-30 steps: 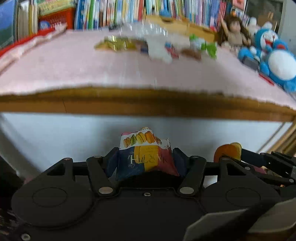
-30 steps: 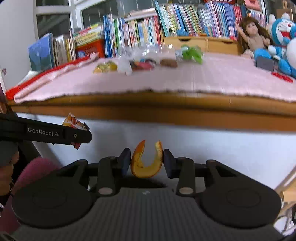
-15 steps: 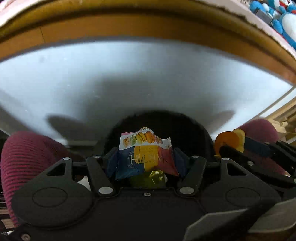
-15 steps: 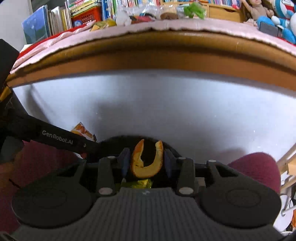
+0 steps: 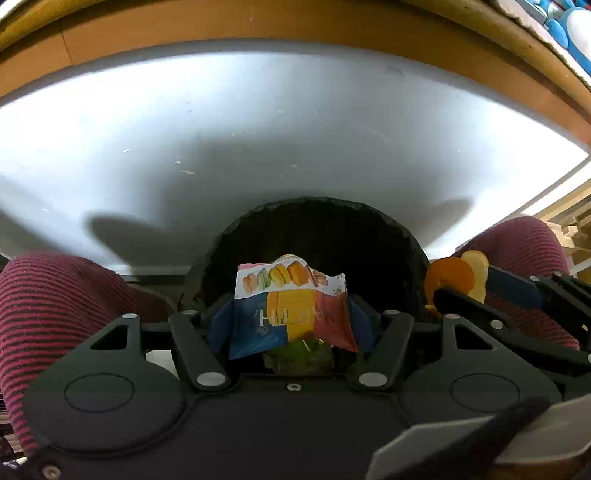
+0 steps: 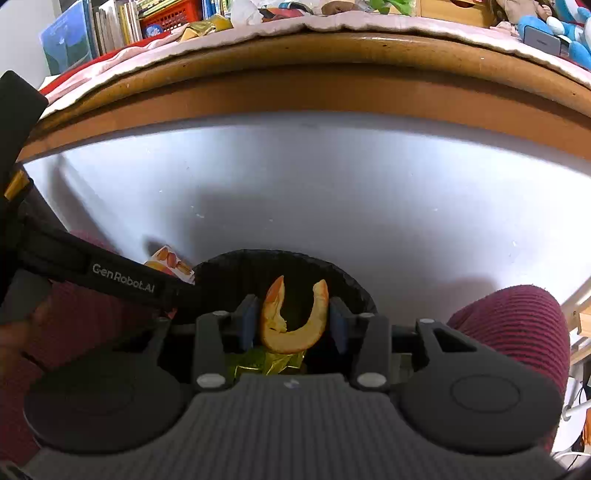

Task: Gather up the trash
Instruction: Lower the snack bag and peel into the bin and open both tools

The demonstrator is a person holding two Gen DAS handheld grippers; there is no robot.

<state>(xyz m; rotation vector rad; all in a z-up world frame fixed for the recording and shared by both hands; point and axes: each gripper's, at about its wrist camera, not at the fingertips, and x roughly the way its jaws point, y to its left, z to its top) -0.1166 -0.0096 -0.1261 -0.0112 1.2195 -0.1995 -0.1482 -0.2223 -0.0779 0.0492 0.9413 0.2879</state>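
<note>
My left gripper point(image 5: 291, 317) is shut on a colourful macaron snack wrapper point(image 5: 288, 306), held over the mouth of a black bin point(image 5: 314, 229). A green-yellow wrapper point(image 5: 299, 356) lies inside the bin below it. My right gripper point(image 6: 293, 319) is shut on a curved orange peel point(image 6: 295, 325), also above the black bin point(image 6: 280, 264), with a yellow-green wrapper point(image 6: 269, 363) under it. In the left wrist view the orange peel point(image 5: 452, 275) shows at the right. The snack wrapper point(image 6: 170, 260) peeks out behind the left gripper body in the right wrist view.
The bin stands below the wooden table edge point(image 6: 295, 88), against a white panel point(image 5: 258, 140). More trash point(image 6: 240, 11) lies on the pink cloth on the table, with books and blue plush toys point(image 6: 565, 26) behind. A person's knees in striped maroon trousers point(image 5: 51, 302) flank the bin.
Both grippers have dropped from table height and tilted down over the bin, which now fills the lower middle of both views. Each still holds its piece.
</note>
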